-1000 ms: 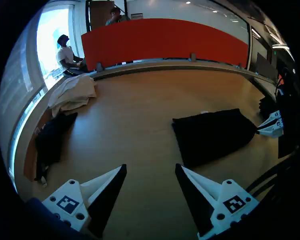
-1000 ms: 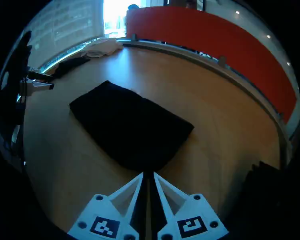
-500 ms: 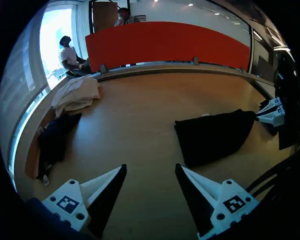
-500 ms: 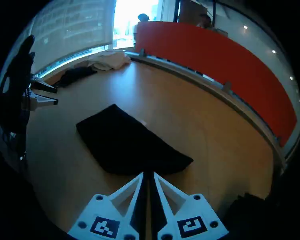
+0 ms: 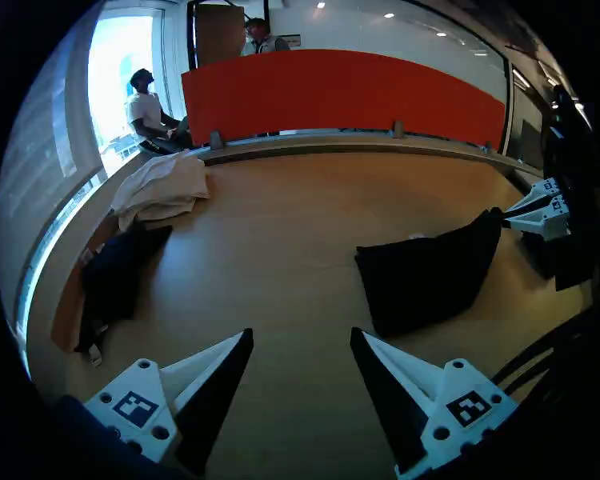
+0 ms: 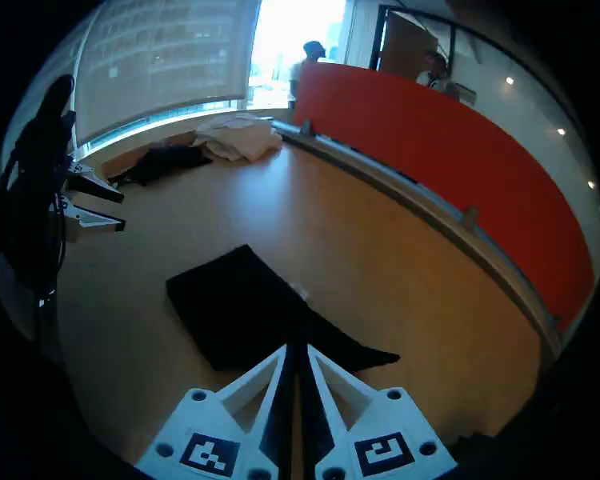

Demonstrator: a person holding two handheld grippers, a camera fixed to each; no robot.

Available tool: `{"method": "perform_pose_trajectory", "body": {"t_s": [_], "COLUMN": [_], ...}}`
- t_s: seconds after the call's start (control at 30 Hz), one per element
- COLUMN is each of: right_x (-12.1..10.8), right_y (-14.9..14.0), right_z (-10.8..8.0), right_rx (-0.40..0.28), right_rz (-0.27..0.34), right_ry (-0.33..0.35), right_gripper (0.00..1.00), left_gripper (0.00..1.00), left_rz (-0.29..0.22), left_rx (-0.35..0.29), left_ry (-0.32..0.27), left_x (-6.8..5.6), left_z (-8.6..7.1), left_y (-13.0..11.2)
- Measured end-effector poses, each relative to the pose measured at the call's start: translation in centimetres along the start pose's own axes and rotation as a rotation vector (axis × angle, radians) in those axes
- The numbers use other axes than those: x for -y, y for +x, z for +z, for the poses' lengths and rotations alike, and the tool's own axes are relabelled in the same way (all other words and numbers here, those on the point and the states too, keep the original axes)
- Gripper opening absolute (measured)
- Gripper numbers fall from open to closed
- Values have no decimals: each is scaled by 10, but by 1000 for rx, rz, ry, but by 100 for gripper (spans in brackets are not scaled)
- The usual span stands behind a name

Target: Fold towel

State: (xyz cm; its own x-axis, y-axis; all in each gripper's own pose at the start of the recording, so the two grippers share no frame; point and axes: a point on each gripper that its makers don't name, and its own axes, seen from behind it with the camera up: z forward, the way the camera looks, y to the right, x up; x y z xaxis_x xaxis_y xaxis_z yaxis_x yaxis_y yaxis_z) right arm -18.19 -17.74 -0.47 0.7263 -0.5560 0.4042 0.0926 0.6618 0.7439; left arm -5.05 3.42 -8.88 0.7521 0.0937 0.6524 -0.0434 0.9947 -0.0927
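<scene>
We see the black towel lying on the wooden table, a matte, roughly four-sided shape with soft, slightly uneven edges. It is flat over most of its area, but one corner is drawn up off the surface into a narrow point. That corner runs into the tips of the right gripper, whose fingers are pressed together on the fabric with only a hairline slit between them. In the left gripper view the same corner stands raised at the towel's far right end, where those white fingers meet it. The left gripper hovers over bare tabletop near the towel, its fingers spread wide, holding nothing and clear of the cloth. The table is a broad, glossy, pale-brown sheet of wood with a curved far edge. Toward the window lies a crumpled cream cloth, and just beside it a dark garment lies along the table's edge. A long red partition runs along the back of the table — a person shows head and shoulders behind it, and a second person sits by the bright window.
</scene>
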Motion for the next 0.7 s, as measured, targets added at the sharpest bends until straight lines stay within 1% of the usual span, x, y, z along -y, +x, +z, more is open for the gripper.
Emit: {"method": "perform_pose_trajectory", "body": {"t_s": [0.5, 0.7], "right_x": [21, 30], "right_y": [31, 40], "right_z": [13, 16], "right_rx": [-22, -25], "right_rz": [-54, -83], "right_ry": [48, 68], "right_gripper": [3, 3], "left_gripper": [90, 90], "left_rz": [-26, -34], "left_rx": [-22, -28], "left_ry": [20, 21], "left_x": [12, 14], "left_z": [-11, -14], "left_y": [5, 6]}}
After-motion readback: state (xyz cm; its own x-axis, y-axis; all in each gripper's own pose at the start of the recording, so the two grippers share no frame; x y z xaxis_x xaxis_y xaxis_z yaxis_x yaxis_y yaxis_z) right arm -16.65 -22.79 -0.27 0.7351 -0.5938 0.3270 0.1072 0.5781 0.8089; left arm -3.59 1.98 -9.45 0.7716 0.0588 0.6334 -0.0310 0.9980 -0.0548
